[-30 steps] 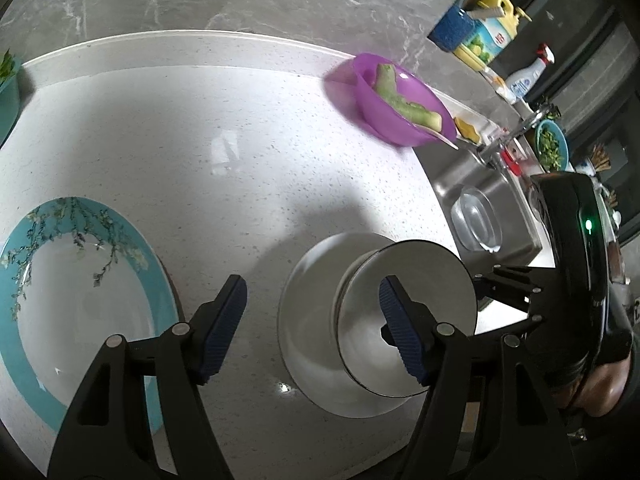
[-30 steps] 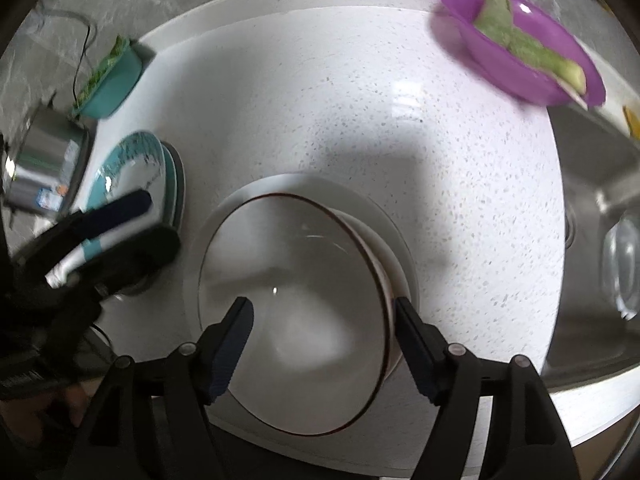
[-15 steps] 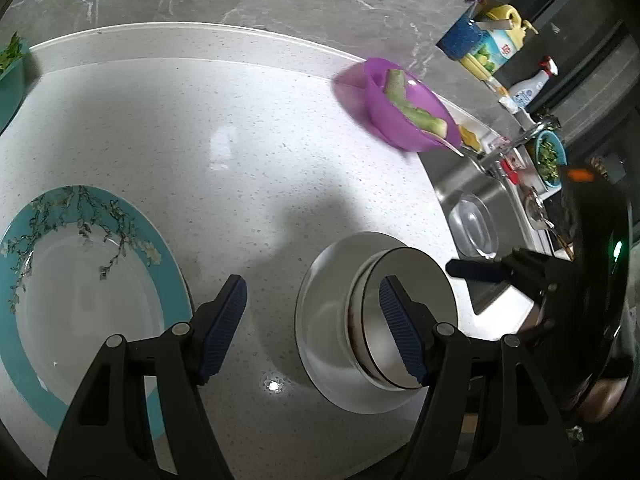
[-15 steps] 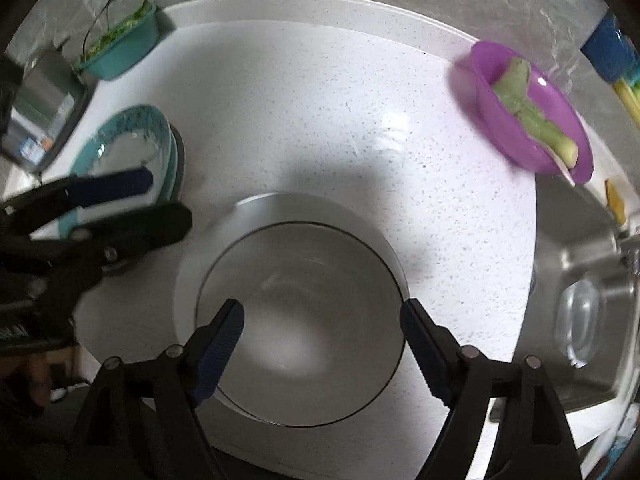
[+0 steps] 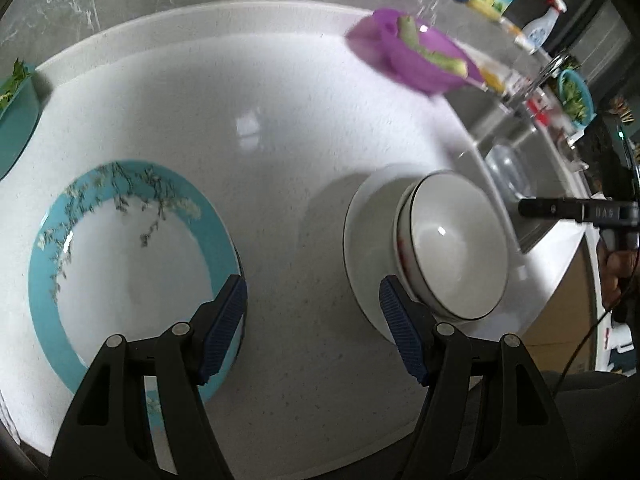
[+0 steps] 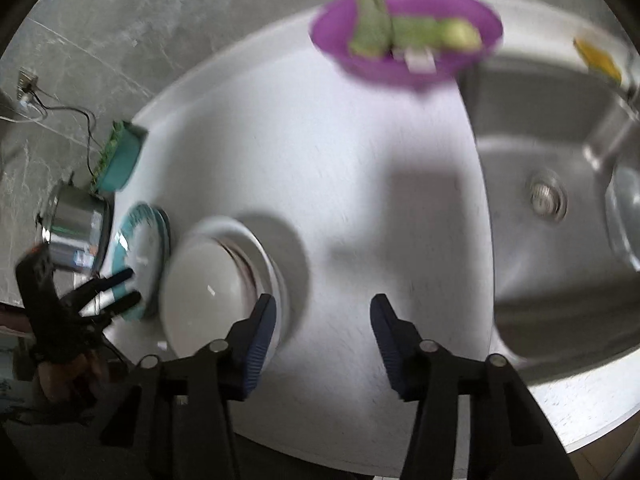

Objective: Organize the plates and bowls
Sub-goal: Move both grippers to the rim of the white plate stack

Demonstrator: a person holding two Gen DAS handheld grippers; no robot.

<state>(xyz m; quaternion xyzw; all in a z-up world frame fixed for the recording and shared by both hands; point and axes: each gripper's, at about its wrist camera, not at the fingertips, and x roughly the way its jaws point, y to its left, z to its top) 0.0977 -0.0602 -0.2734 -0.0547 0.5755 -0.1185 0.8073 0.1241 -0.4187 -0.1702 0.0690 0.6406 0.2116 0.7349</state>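
Observation:
A white bowl with a dark rim [image 5: 452, 244] [image 6: 208, 288] is nested in another bowl on a white plate [image 5: 360, 232] [image 6: 280, 276]. A teal-rimmed flowered plate [image 5: 120, 264] [image 6: 140, 240] lies to its left. My left gripper [image 5: 312, 320] [image 6: 132, 286] hangs open over the bare counter between the teal plate and the stack. My right gripper [image 6: 322, 332] [image 5: 528, 208] is to the right of the stack, over bare counter near the sink. Its jaws are closing with nothing between them.
A purple bowl of green vegetable pieces [image 5: 416, 56] [image 6: 404, 32] sits at the back by the steel sink [image 6: 560, 200]. A teal basin of greens [image 6: 120, 160] and a steel pot [image 6: 76, 224] stand far left. Bottles [image 5: 536, 32] line the sink's far side.
The right gripper let go of the white bowl, which now rests in the stack, and swung right toward the sink. The left gripper drifted a little; its jaws stayed the same.

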